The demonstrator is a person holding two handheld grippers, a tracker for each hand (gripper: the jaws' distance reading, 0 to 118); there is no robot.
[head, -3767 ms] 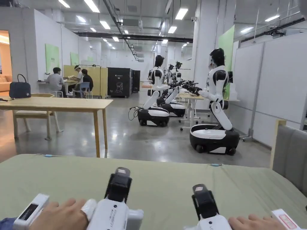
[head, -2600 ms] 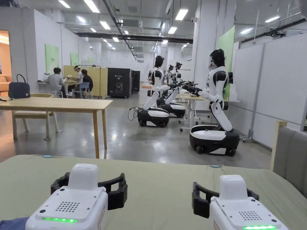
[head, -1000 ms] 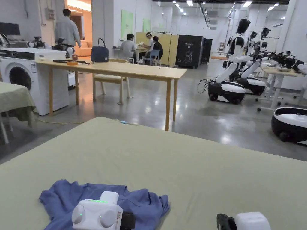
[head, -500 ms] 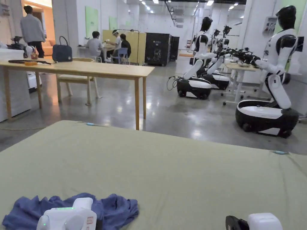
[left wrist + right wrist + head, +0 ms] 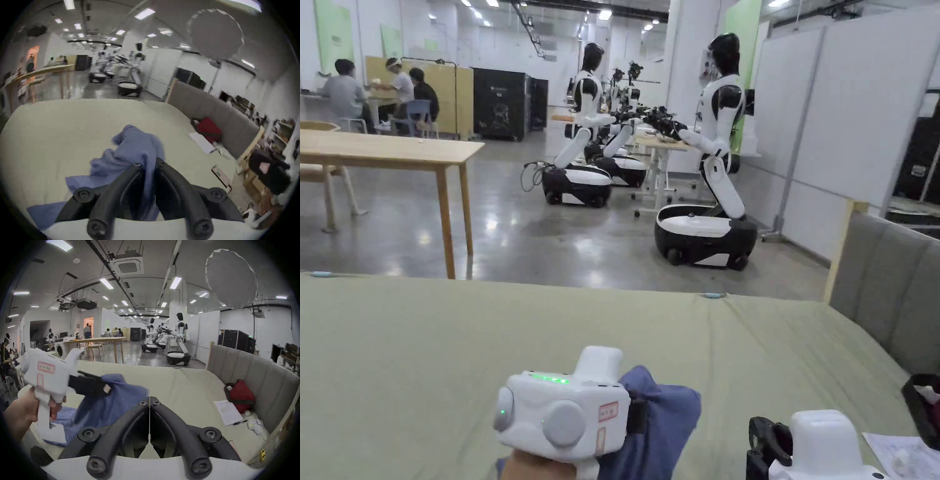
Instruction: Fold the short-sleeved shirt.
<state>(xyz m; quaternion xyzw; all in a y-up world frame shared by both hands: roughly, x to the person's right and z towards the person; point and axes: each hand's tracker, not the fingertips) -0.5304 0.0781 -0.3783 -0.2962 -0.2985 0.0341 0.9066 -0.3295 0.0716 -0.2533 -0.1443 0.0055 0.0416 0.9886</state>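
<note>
Two grippers are over a bed covered with a pale green sheet point(image 5: 425, 337); the left gripper point(image 5: 146, 164) is clamped on the blue short-sleeved shirt point(image 5: 136, 151), with a fold of the cloth pressed between its two black jaws; part of the shirt is lifted and bunched in front of the jaws, and the rest of it lies on the sheet below and to the left of them; in the head view the shirt point(image 5: 662, 419) shows as a blue bunch just beside the white body of the left gripper, near the lower edge of the bed; in the right gripper view the left gripper point(image 5: 107, 388) is held by a hand point(image 5: 21, 415), and the blue cloth hangs from its black jaws; the right gripper point(image 5: 149, 400) has its jaws together, tip touching tip, with nothing between them; it is to the right of the shirt and apart from it; at the right side of the bed there is a grey padded headboard point(image 5: 253, 369); near it on the sheet lie a red bag point(image 5: 241, 395) and a sheet of paper point(image 5: 227, 412); beyond the bed, on the shiny floor, stand white and black robots point(image 5: 712, 162) and a wooden bench point(image 5: 387, 150); some people point(image 5: 344, 94) sit far at the back.
</note>
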